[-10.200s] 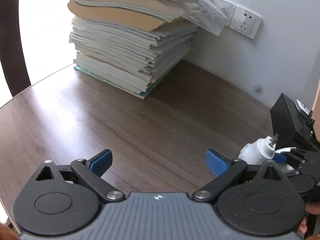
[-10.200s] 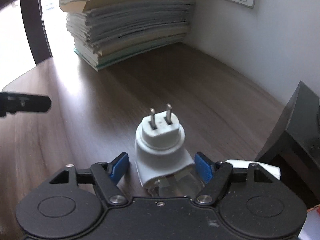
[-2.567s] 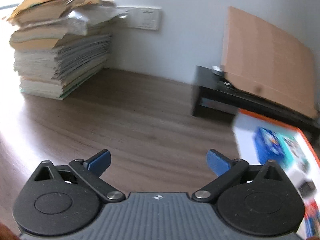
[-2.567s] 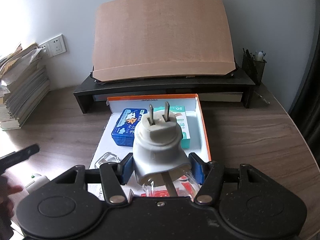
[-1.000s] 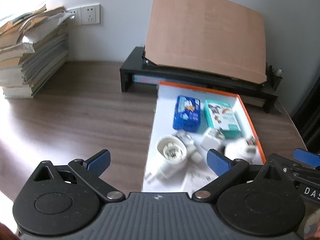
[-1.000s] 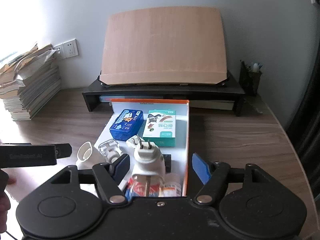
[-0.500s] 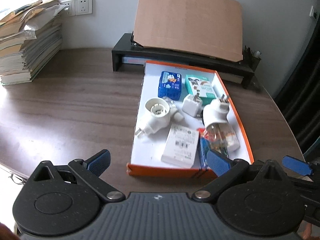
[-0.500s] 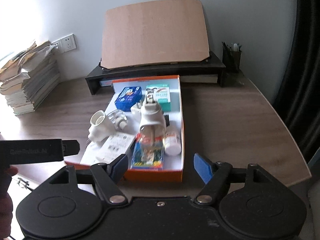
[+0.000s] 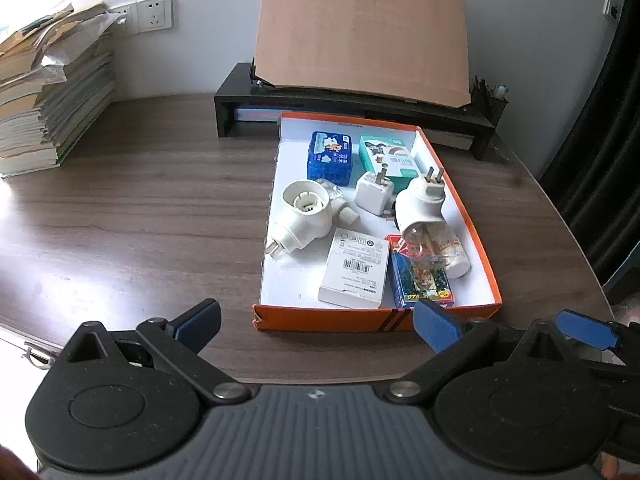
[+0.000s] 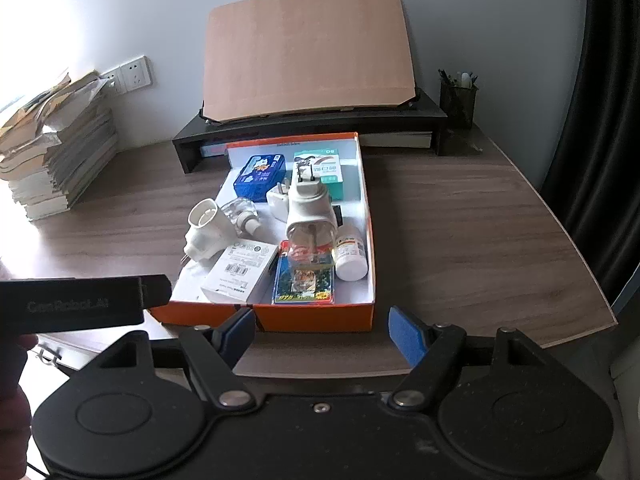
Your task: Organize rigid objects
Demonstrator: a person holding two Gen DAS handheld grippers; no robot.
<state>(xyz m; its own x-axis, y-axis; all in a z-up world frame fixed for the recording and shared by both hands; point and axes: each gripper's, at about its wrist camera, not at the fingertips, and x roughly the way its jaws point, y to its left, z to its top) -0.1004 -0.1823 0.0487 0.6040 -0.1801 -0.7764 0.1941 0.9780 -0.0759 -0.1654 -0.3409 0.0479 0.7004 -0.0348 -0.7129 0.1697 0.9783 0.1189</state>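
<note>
An orange box (image 9: 474,236) (image 10: 370,216) with a white floor lies on the wooden desk. In it lie a white plug-in device with a clear bottle (image 9: 420,208) (image 10: 308,210), a second white plug device (image 9: 304,216) (image 10: 204,232), a small white charger (image 9: 374,196), a blue tin (image 9: 330,156) (image 10: 260,176), a teal carton (image 9: 386,156), a white carton (image 9: 356,268) (image 10: 240,266), a card pack (image 9: 422,276) and a white pill bottle (image 10: 351,256). My left gripper (image 9: 316,322) and right gripper (image 10: 322,336) are open and empty, back from the box's near end.
A black monitor riser (image 9: 352,100) carries a leaning brown board (image 9: 360,28) behind the box. A tall paper stack (image 9: 44,96) stands at the far left by wall sockets (image 9: 154,12). A mesh pen holder (image 10: 458,100) is at the far right. The desk edge (image 10: 580,332) curves close by.
Both grippers have pulled back and up from the box. The right gripper let go of the white plug-in device, which now lies in the box.
</note>
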